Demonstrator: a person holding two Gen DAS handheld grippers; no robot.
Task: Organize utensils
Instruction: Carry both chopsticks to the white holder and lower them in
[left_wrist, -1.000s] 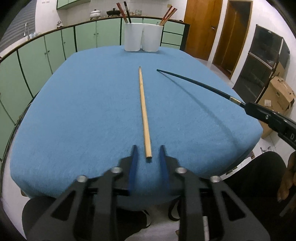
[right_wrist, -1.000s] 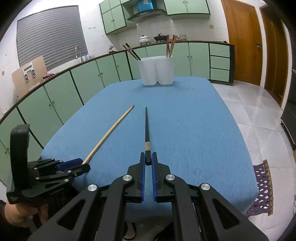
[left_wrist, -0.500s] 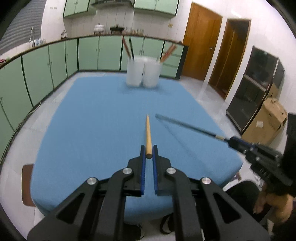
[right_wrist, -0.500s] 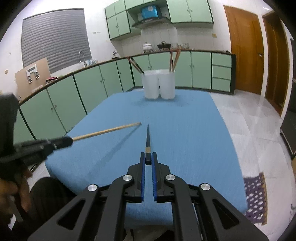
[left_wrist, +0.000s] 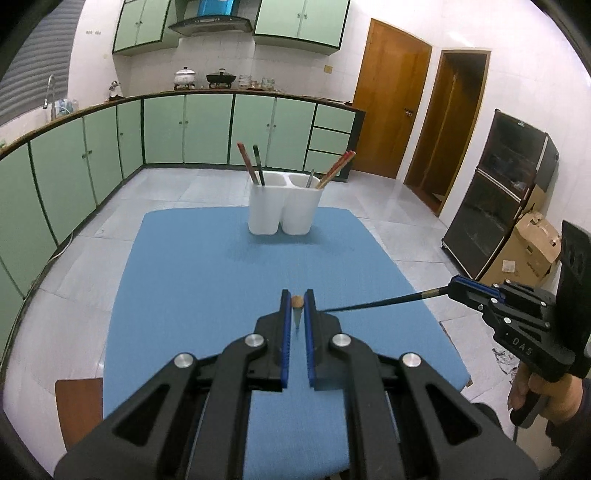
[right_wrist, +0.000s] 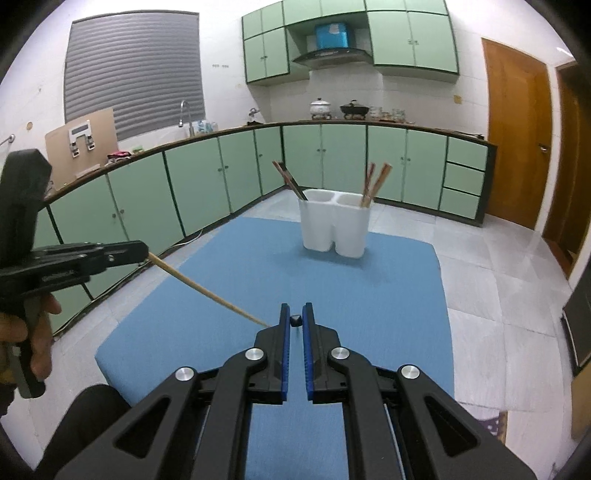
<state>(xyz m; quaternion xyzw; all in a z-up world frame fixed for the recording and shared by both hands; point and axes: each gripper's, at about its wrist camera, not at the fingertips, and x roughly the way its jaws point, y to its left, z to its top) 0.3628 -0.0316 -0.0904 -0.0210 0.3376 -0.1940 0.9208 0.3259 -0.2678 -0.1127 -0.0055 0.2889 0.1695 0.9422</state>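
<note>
The wooden chopstick (right_wrist: 207, 291) was pinched by its butt end in the left tool (left_wrist: 297, 302), so in that tool's own view only its round tan end face showed between the blue pads. Seen from the right side, its long axis ran slantwise over the blue cloth, tip pointing toward the right tool (right_wrist: 294, 319). The black chopstick (left_wrist: 384, 301) was likewise clamped at its butt in the right tool, its slim dark shaft reaching across toward the left tool. Both sticks hung clear above the cloth, tips nearly meeting between the two tools without visibly touching.

The white twin holder (left_wrist: 282, 206) stood straight ahead of both tools, well apart from them, near the far edge of the counter (left_wrist: 177, 295). Neither hand looked clearly nearer. For a drop into a cup, each stick would probably need to swing from lying crosswise to pointing tip-down.

The holder looked like smooth, matte plastic: two joined cups with rounded walls. The left cup held a reddish stick and a dark one, and the right cup held reddish-brown sticks and what looked like a thin grey one, all leaning outward. The cloth was nubbly, like towelling. The wooden stick appeared pale, round and tapered; the black one glossy with a pale band near the grip.
</note>
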